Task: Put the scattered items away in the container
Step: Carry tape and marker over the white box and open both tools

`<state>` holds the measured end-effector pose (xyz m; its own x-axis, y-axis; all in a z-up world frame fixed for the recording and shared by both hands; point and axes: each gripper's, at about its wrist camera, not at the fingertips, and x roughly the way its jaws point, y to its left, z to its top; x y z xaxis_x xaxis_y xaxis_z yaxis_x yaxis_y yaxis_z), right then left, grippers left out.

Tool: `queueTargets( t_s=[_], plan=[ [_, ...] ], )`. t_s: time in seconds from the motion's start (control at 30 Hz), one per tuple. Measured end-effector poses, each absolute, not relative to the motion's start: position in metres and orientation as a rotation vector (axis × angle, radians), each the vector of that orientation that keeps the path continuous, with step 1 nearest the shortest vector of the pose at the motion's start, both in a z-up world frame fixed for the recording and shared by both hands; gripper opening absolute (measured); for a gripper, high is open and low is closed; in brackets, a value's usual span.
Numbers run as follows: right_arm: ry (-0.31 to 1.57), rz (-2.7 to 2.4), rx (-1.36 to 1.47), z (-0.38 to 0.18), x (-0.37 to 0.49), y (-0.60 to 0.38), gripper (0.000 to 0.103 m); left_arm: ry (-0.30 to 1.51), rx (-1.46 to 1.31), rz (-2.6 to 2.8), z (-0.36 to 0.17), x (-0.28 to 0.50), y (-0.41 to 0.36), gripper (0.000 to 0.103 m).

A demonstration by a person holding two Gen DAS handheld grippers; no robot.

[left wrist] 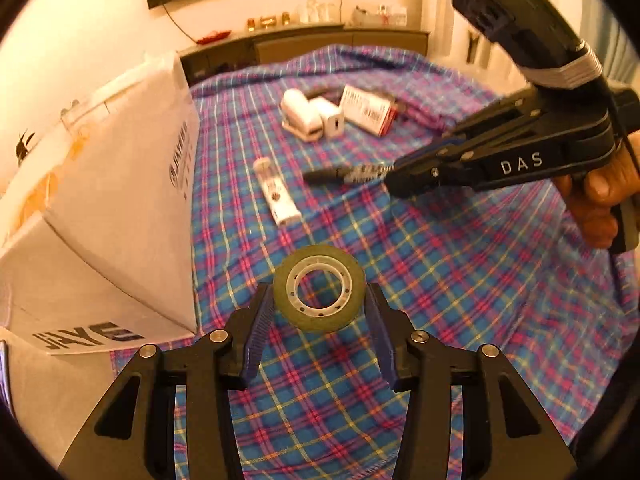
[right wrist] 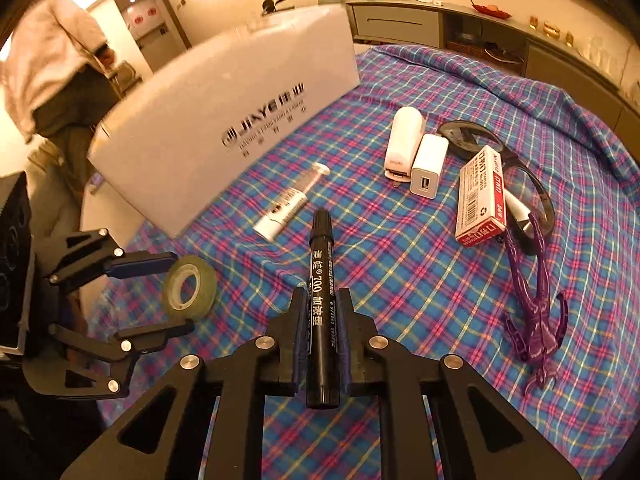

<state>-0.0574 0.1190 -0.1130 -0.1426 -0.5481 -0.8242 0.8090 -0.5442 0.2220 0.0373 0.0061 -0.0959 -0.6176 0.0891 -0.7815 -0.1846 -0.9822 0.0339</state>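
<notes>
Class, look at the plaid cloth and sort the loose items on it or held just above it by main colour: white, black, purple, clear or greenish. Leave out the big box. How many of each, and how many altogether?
White: 4, namely stapler, charger, staple box, glue tube
Black: 2, namely marker, glasses
Purple: 1, namely clip
Clear or greenish: 1, namely tape roll
Total: 8

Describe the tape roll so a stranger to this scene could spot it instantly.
Find the white box on the plaid cloth. Near its closest corner, the tape roll sits between the open fingers of the left gripper, and whether they touch it is unclear. It is the only ring-shaped thing there: yellowish clear tape on a white core, unlike the black marker clamped in the right gripper.
</notes>
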Motion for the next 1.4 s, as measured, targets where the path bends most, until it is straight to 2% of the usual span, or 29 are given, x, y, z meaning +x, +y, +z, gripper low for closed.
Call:
queueTargets(
  t_s=[0.23, 0.37, 0.47, 0.53, 0.57, 0.8, 0.97, 1.17, 1.4],
  plan=[
    [0.233, -1.778, 1.27, -0.127, -0.065, 0.131, 0.017, 0.088, -1.269, 2.685, -0.084, 0.038, -0.002, 0.049],
    [0.178, -1.772, 1.301, -0.134, -0.067, 0.129, 0.026, 0.089, -1.247, 2.676, -0.079, 0.04, 0.001, 0.049],
    [0.277, -1.82, 1.267, -0.14, -0.065, 0.111, 0.024, 0.086, -1.228, 2.68, -0.073, 0.042, 0.002, 0.049],
    [0.397, -1.857, 1.234, -0.139, -0.06, 0.096, 0.015, 0.072, -1.213, 2.688, -0.068, 0.043, 0.001, 0.049],
    [0.401, -1.859, 1.232, -0.138, -0.059, 0.094, 0.015, 0.057, -1.199, 2.693, -0.064, 0.044, -0.001, 0.049],
    [0.276, -1.913, 1.179, -0.103, -0.048, 0.112, 0.015, -0.05, -1.089, 2.714, -0.032, 0.054, -0.017, 0.049],
    [0.116, -1.925, 1.146, -0.072, -0.045, 0.114, 0.015, -0.069, -1.042, 2.754, -0.015, 0.059, -0.028, 0.049],
    [0.099, -1.925, 1.031, -0.033, -0.007, 0.095, 0.015, -0.142, -0.989, 2.826, 0.006, 0.061, -0.055, 0.049],
    [0.033, -1.908, 0.987, -0.014, 0.02, 0.064, 0.015, -0.232, -0.921, 2.886, 0.025, 0.062, -0.087, 0.049]
  ],
)
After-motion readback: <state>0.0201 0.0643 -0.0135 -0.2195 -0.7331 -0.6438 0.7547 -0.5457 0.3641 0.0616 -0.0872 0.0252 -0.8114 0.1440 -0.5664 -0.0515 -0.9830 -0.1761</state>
